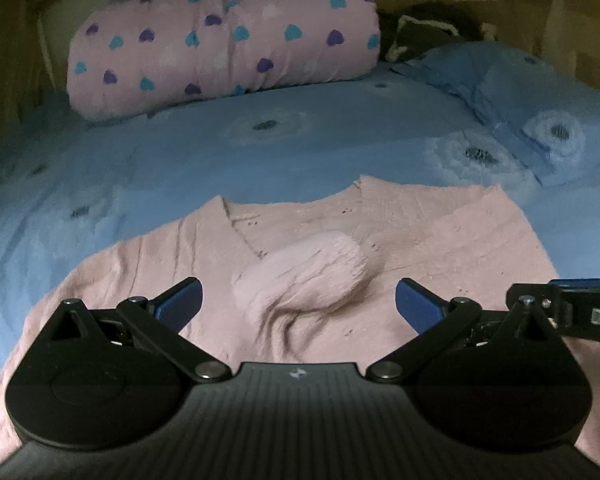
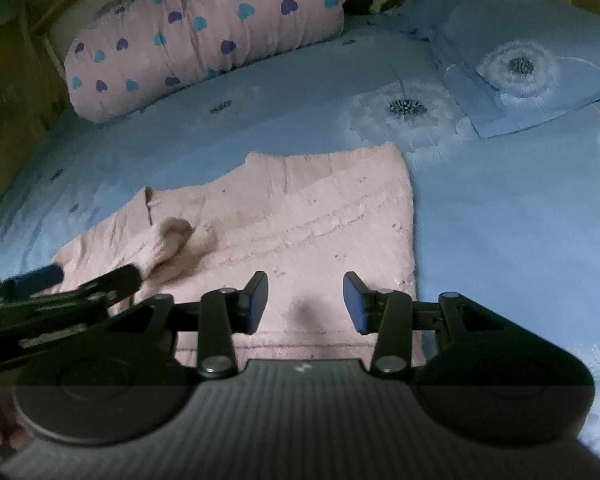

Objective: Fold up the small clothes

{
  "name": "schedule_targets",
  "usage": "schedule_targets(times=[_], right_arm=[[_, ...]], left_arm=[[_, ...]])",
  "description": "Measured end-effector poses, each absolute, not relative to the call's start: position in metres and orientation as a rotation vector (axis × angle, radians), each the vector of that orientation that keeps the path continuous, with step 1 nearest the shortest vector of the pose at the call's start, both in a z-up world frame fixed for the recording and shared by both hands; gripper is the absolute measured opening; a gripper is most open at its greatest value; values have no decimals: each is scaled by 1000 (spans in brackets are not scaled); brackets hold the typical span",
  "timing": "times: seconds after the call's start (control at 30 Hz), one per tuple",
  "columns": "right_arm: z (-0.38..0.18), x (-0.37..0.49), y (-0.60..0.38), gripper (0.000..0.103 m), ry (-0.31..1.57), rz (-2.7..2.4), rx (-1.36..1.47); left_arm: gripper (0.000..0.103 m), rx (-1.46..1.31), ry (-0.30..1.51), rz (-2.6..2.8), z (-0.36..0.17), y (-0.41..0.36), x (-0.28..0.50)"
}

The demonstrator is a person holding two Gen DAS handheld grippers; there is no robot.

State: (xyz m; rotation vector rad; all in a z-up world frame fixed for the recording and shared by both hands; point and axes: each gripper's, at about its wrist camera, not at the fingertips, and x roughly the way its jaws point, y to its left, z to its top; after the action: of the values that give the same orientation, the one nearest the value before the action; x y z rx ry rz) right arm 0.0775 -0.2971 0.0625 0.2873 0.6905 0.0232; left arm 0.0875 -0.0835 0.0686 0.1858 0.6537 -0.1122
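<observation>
A small pink garment [image 1: 420,248] is laid out pretty flat on a blue bedsheet [image 1: 260,152] with a dandelion print, neckline pointing away toward the head of the bed. A loose bunched-up bit of the same pink fabric [image 1: 308,268] is seen sitting on top, roughly mid-chest, with wrinkles pulled around it. The left gripper [image 1: 298,300] is held low over the garment with its blue-padded fingers [image 1: 180,300] spread wide, nothing pinched between them, the bunched bit lying just beyond the gap. The right gripper [image 2: 305,300] is parked over the garment's near right part, fingers [image 2: 258,300] set at a middling gap, also empty, only flat cloth seen between them. The right edge of the garment is folded in straight. Further back, a pink heart-print bolster [image 1: 224,40] is propped along the headboard side, and a blue pillow [image 1: 540,92] is set to the right of it.
</observation>
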Motion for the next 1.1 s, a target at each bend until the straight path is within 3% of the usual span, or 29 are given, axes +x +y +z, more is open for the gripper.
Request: schedule_targets(times=[0.2, 0.37, 0.63, 0.73, 1.1], right_arm=[[67, 70, -303, 45, 684, 52, 287], [69, 70, -309, 45, 687, 44, 312], [69, 70, -311, 45, 687, 40, 320], [67, 71, -309, 45, 694, 47, 308], [64, 74, -303, 45, 715, 61, 272]], left_arm=[[103, 274, 618, -82, 56, -105, 101], [87, 268, 609, -81, 52, -110, 110], [26, 160, 640, -79, 54, -92, 116], [21, 148, 617, -51, 61, -81, 111], [21, 91, 652, 87, 67, -4, 92]])
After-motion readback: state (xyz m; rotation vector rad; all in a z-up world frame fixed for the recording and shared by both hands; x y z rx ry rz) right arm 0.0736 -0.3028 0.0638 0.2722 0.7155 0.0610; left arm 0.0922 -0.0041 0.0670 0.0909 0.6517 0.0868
